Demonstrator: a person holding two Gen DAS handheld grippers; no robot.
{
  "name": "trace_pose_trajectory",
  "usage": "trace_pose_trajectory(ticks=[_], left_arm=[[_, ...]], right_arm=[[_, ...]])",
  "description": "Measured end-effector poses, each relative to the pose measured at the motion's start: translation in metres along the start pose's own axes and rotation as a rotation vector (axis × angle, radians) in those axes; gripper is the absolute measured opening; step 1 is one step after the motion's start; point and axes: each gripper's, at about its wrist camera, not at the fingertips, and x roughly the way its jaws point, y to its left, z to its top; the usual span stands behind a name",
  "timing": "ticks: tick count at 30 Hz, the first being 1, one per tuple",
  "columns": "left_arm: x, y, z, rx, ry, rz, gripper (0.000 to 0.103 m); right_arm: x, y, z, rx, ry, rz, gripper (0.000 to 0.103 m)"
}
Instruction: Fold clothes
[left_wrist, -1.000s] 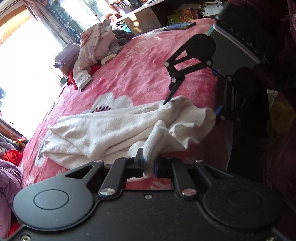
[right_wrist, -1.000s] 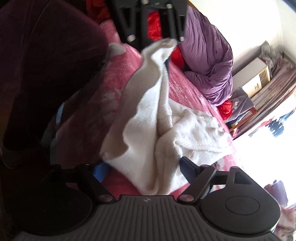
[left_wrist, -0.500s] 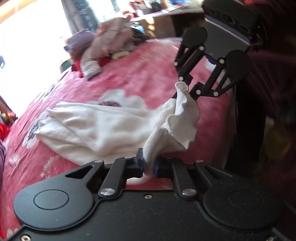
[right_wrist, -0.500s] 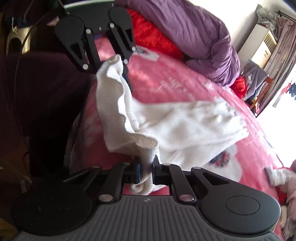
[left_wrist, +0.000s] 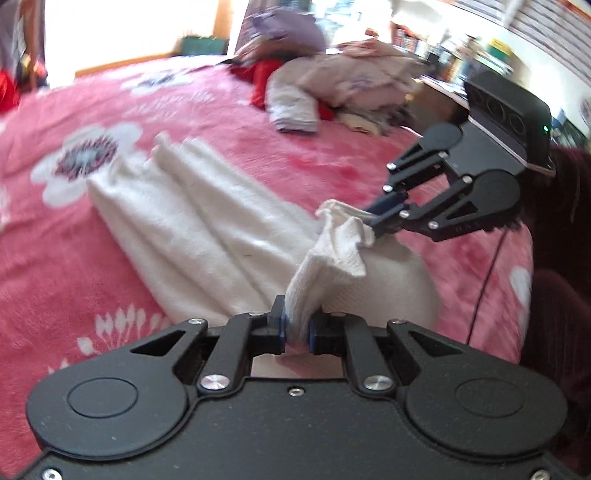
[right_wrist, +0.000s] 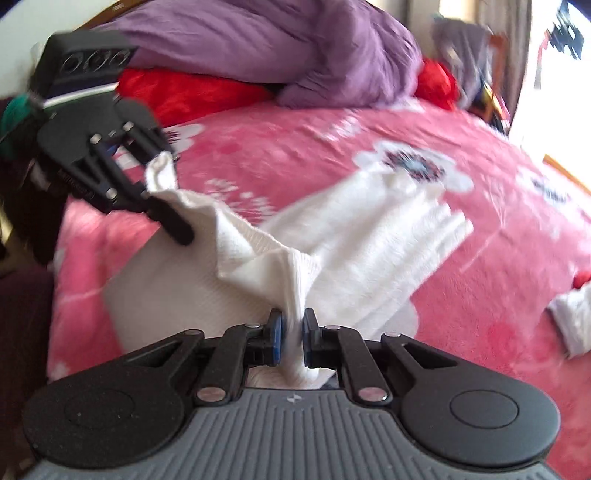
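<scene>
A white knit garment (left_wrist: 207, 225) lies stretched across the pink flowered blanket (left_wrist: 74, 280), its far end near a white flower print. My left gripper (left_wrist: 296, 329) is shut on one near corner of it. My right gripper (right_wrist: 290, 334) is shut on the other near corner of the white garment (right_wrist: 373, 240). Each gripper shows in the other's view: the right gripper (left_wrist: 373, 225) at right, the left gripper (right_wrist: 162, 206) at left, both pinching cloth. The near edge is lifted off the bed between them.
A heap of pale and red clothes (left_wrist: 332, 85) lies at the far side of the bed. A purple duvet (right_wrist: 266, 48) and red fabric (right_wrist: 192, 92) are piled at the other end. A small white piece of cloth (right_wrist: 569, 317) lies at right.
Both grippers have swung around while holding the garment's corners, and the garment now lies drawn out straighter along the bed. The right gripper closed on its corner about a second ago.
</scene>
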Motion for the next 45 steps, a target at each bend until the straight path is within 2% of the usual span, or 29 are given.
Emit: trace_pose_trajectory(ticks=[4,6,7,8,9,12,15,17,18,20,23,27,30,32,33,35,36,37,39,40,42,43,44,45], left_arm=[[0.024,0.033,0.002,-0.112,0.017,0.0,0.011],[0.035,0.041,-0.002,-0.166,0.034,0.034,0.018],[0.04,0.043,-0.005,-0.19,0.046,0.061,0.026],[0.039,0.043,-0.007,-0.202,0.03,0.068,0.031],[0.038,0.043,-0.009,-0.215,0.014,0.075,0.031],[0.025,0.039,-0.01,-0.224,-0.034,0.125,0.031],[0.003,0.027,-0.011,-0.205,-0.084,0.199,0.031],[-0.014,0.008,-0.012,-0.159,-0.115,0.256,0.031],[-0.022,-0.002,-0.013,-0.14,-0.137,0.258,0.031],[-0.033,-0.024,-0.016,-0.121,-0.18,0.215,0.031],[-0.03,-0.062,-0.023,-0.053,-0.184,0.106,0.032],[0.001,-0.089,-0.035,0.075,-0.096,0.103,0.032],[0.001,-0.099,-0.04,0.126,-0.102,0.091,0.032],[0.007,-0.105,-0.041,0.193,-0.087,0.13,0.032],[0.013,-0.103,-0.041,0.196,-0.087,0.126,0.032],[0.029,-0.094,-0.04,0.174,-0.068,0.136,0.04],[0.039,-0.086,-0.04,0.151,-0.045,0.169,0.046],[0.044,-0.079,-0.042,0.126,-0.053,0.199,0.063],[0.041,-0.07,-0.044,0.063,-0.08,0.19,0.066],[0.039,-0.071,-0.045,0.045,-0.088,0.188,0.065],[0.033,-0.075,-0.048,0.04,-0.104,0.204,0.065],[0.029,-0.077,-0.05,0.036,-0.111,0.215,0.065],[0.023,-0.075,-0.052,0.002,-0.131,0.214,0.065],[0.016,-0.071,-0.054,-0.045,-0.151,0.212,0.065]], right_arm=[[0.03,-0.025,-0.005,0.075,0.011,-0.03,0.012],[0.043,-0.035,-0.008,0.123,0.019,-0.049,0.014],[0.046,-0.039,-0.011,0.152,0.009,-0.057,0.023],[0.044,-0.041,-0.015,0.175,-0.008,-0.072,0.028],[0.038,-0.042,-0.02,0.189,-0.032,-0.087,0.032],[0.005,-0.04,-0.032,0.241,-0.128,-0.13,0.032],[-0.026,-0.03,-0.04,0.247,-0.214,-0.136,0.032],[-0.034,-0.009,-0.045,0.209,-0.23,-0.11,0.033],[-0.036,0.002,-0.048,0.187,-0.235,-0.096,0.033],[-0.038,0.025,-0.054,0.143,-0.239,-0.07,0.033],[-0.017,0.047,-0.068,0.103,-0.19,-0.077,0.032],[-0.006,0.042,-0.072,0.127,-0.196,-0.096,0.032],[0.001,0.037,-0.074,0.148,-0.207,-0.107,0.032],[0.006,0.034,-0.075,0.162,-0.214,-0.115,0.032],[0.008,0.032,-0.076,0.169,-0.218,-0.119,0.032],[0.01,0.031,-0.075,0.177,-0.228,-0.139,0.032],[0.01,0.03,-0.074,0.18,-0.233,-0.15,0.032],[0.011,0.03,-0.073,0.183,-0.238,-0.161,0.032],[0.005,0.03,-0.073,0.196,-0.256,-0.185,0.033],[-0.002,0.03,-0.074,0.208,-0.265,-0.193,0.034],[-0.013,0.029,-0.082,0.275,-0.278,-0.175,0.051],[-0.016,0.027,-0.087,0.333,-0.279,-0.145,0.068],[-0.017,0.023,-0.092,0.401,-0.28,-0.105,0.073],[-0.016,0.02,-0.097,0.466,-0.279,-0.067,0.073]])
